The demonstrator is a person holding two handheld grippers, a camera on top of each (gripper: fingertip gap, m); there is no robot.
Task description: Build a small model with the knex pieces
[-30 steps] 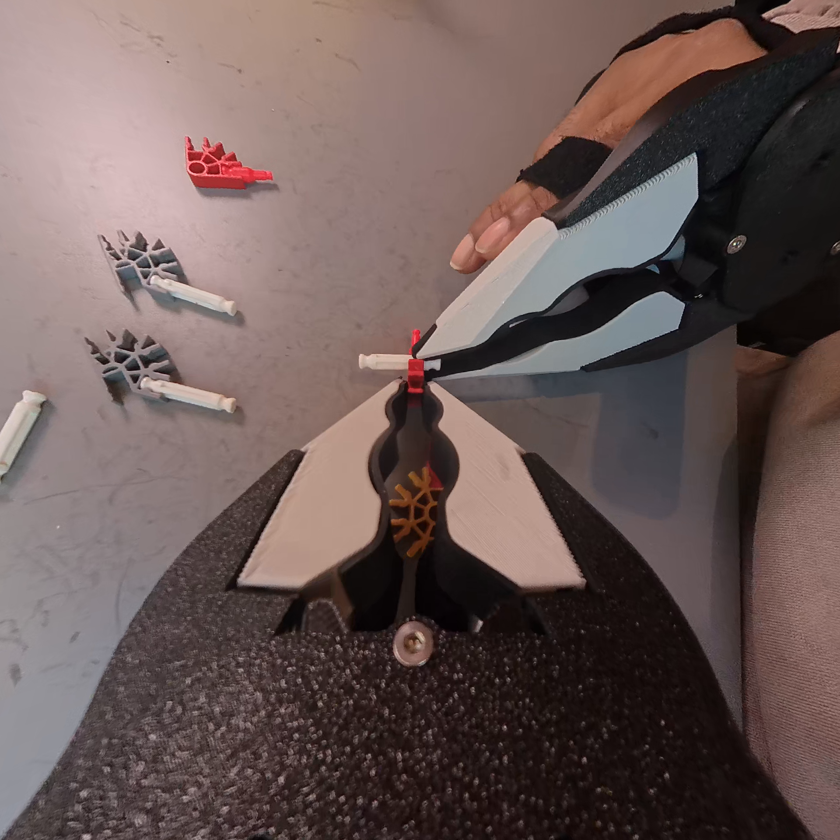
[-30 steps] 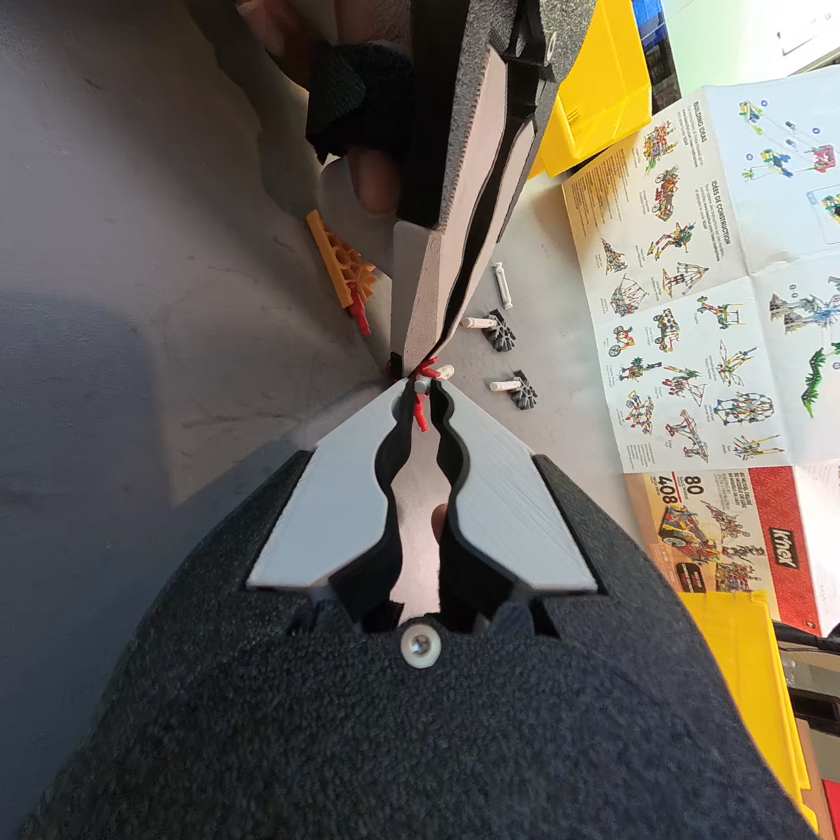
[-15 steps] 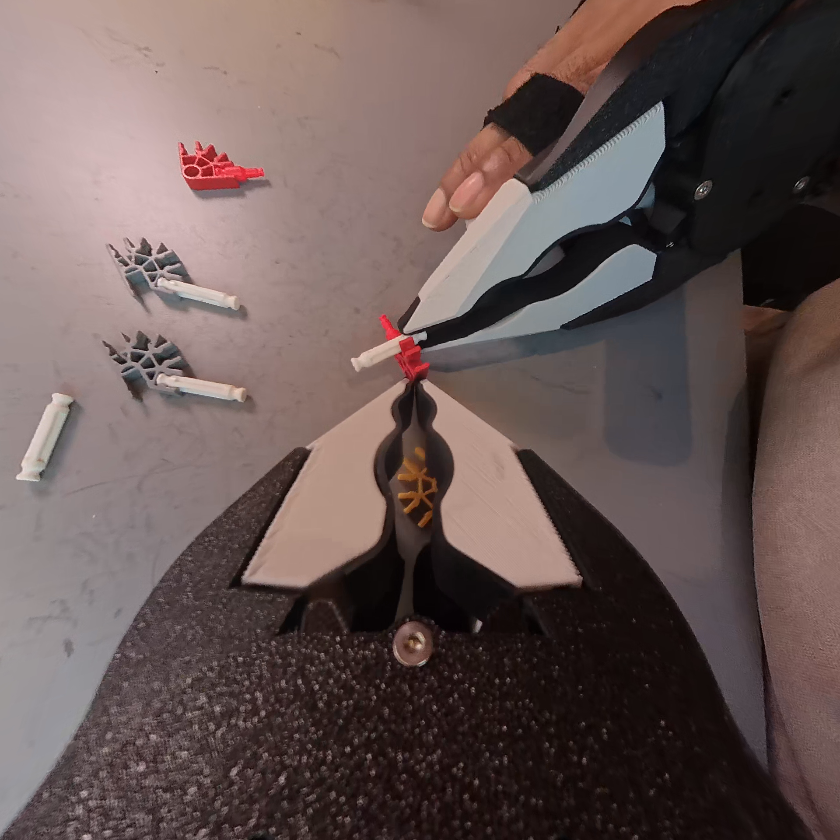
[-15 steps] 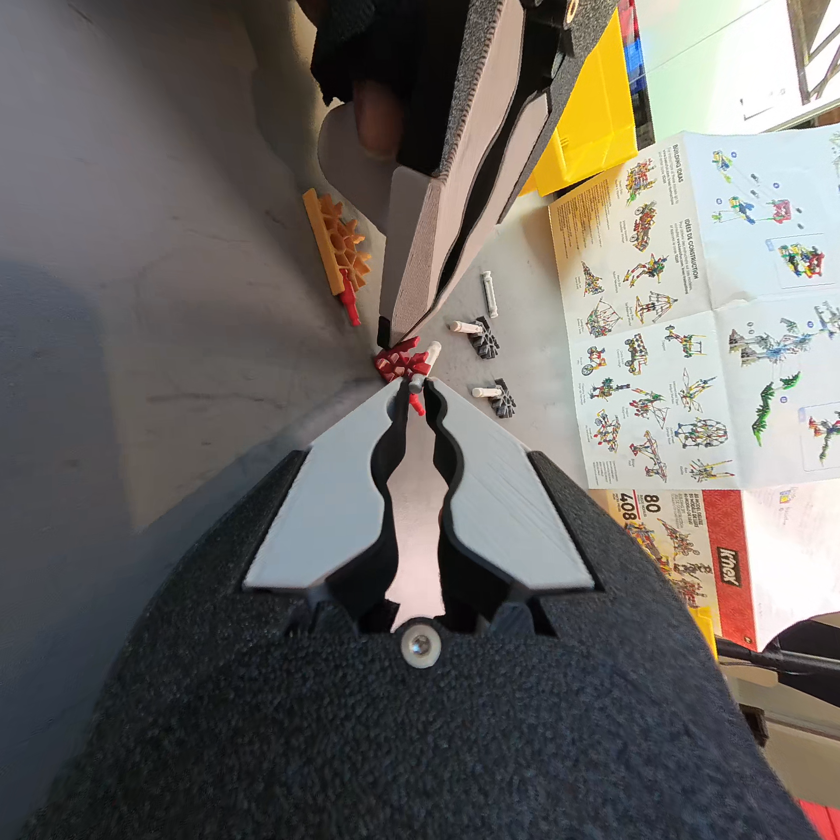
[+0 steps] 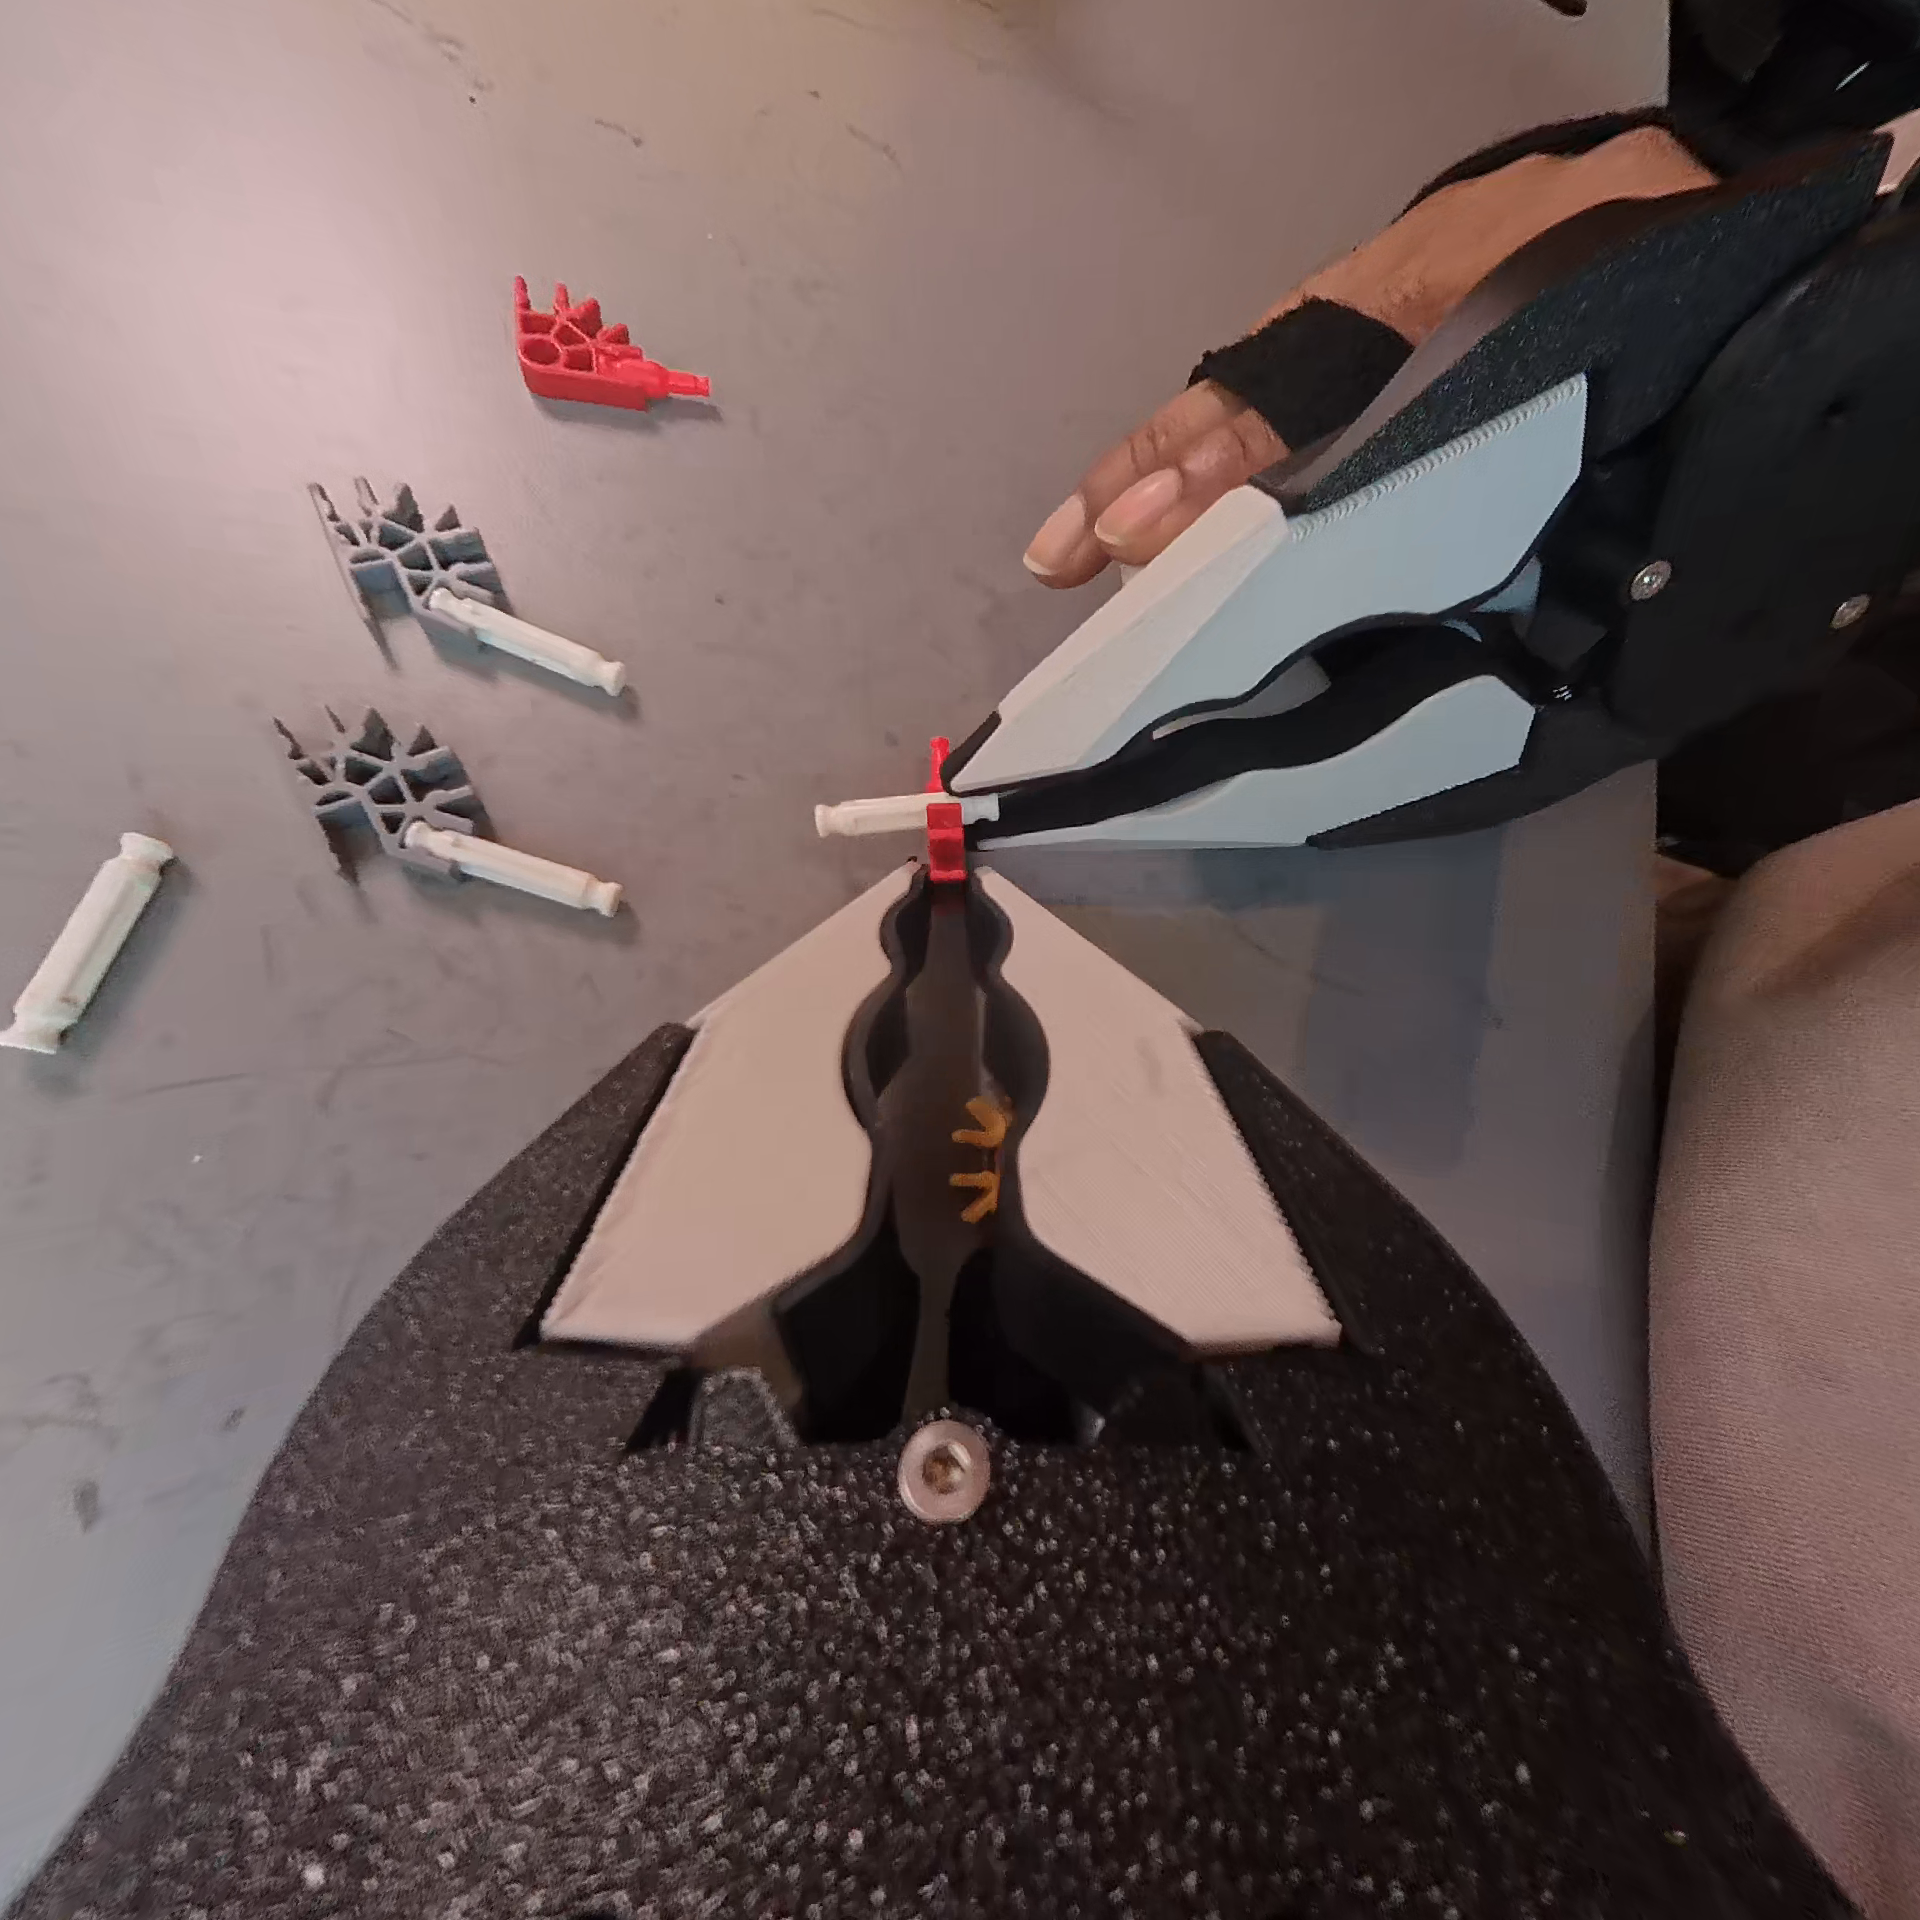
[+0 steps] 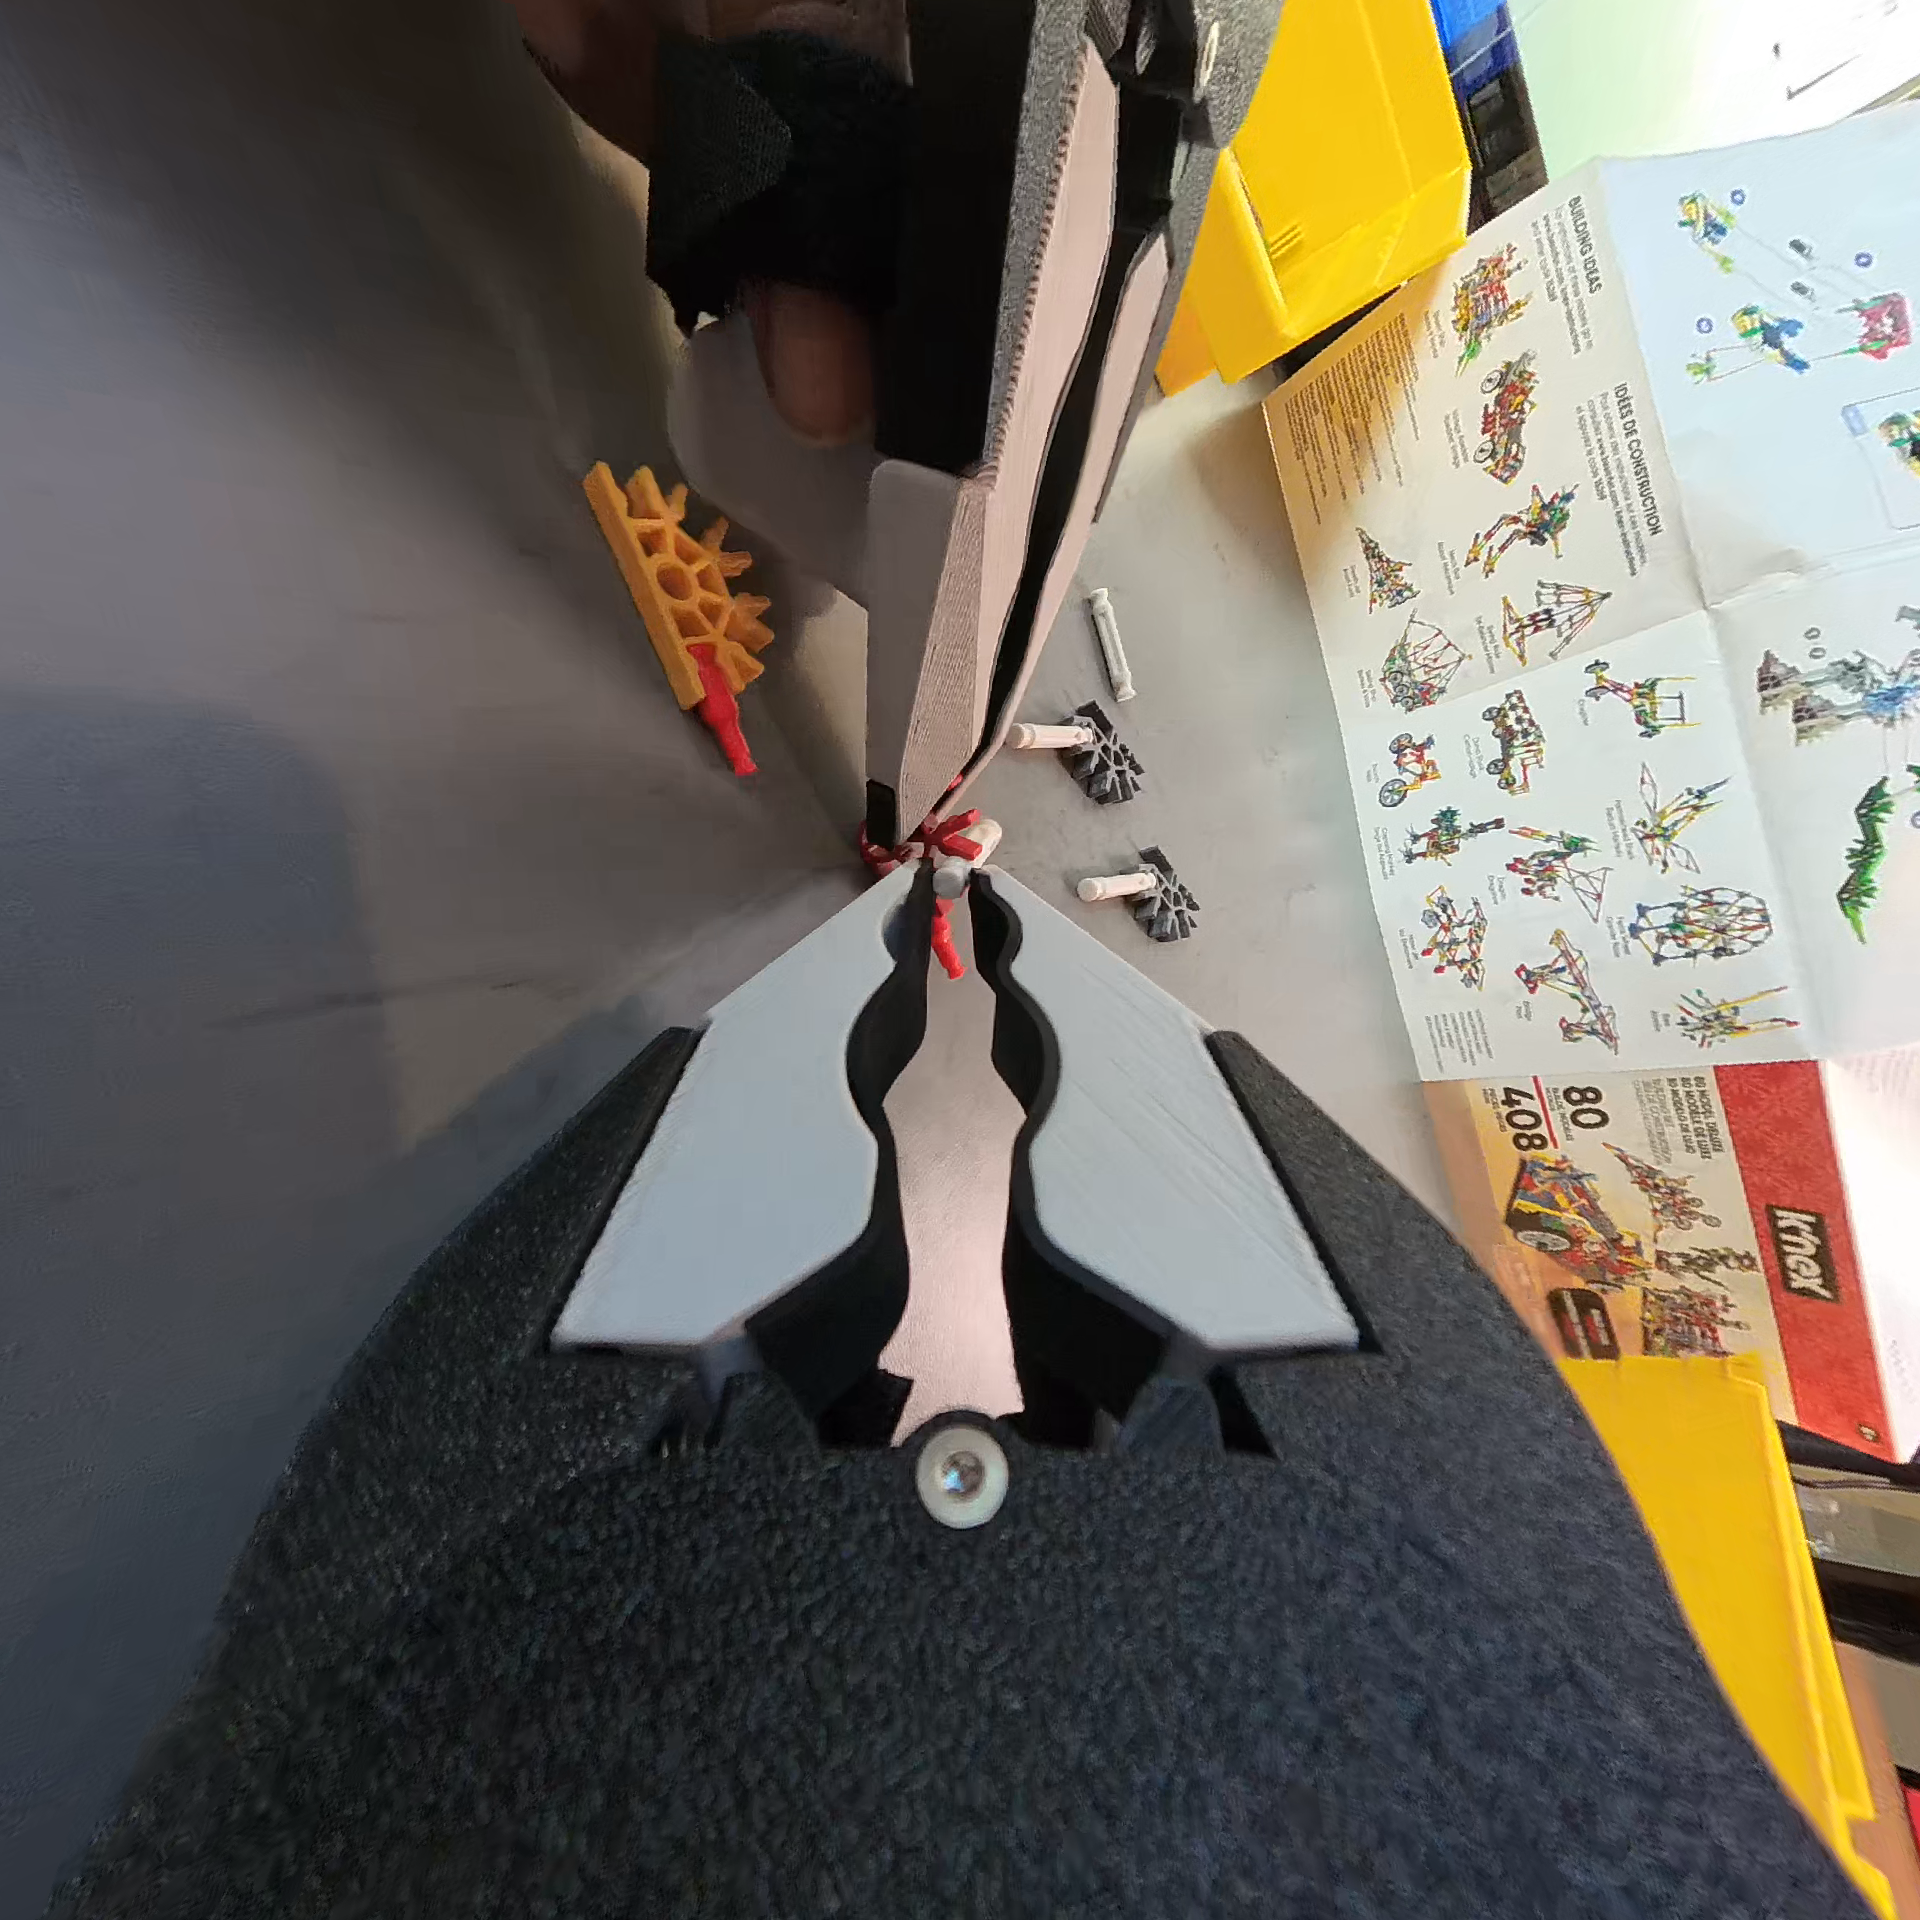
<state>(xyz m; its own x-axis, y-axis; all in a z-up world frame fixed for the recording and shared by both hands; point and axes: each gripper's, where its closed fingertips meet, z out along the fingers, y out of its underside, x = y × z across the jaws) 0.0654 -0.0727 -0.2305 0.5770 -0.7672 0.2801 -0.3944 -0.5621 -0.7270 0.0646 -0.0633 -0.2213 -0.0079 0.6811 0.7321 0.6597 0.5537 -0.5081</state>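
Since half a second ago, the white rod [image 5: 902,818] has levelled out, its long axis running 3 to 9 o'clock. Left gripper [image 5: 943,878] pinches the red connector [image 5: 943,847] at 12; right gripper [image 5: 977,808], from 2 o'clock, clamps the rod's end there.

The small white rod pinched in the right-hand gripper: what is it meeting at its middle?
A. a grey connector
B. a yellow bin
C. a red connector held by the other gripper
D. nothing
C: in the left wrist view the white rod, shut in the right gripper, crosses the red connector clamped in the left gripper.
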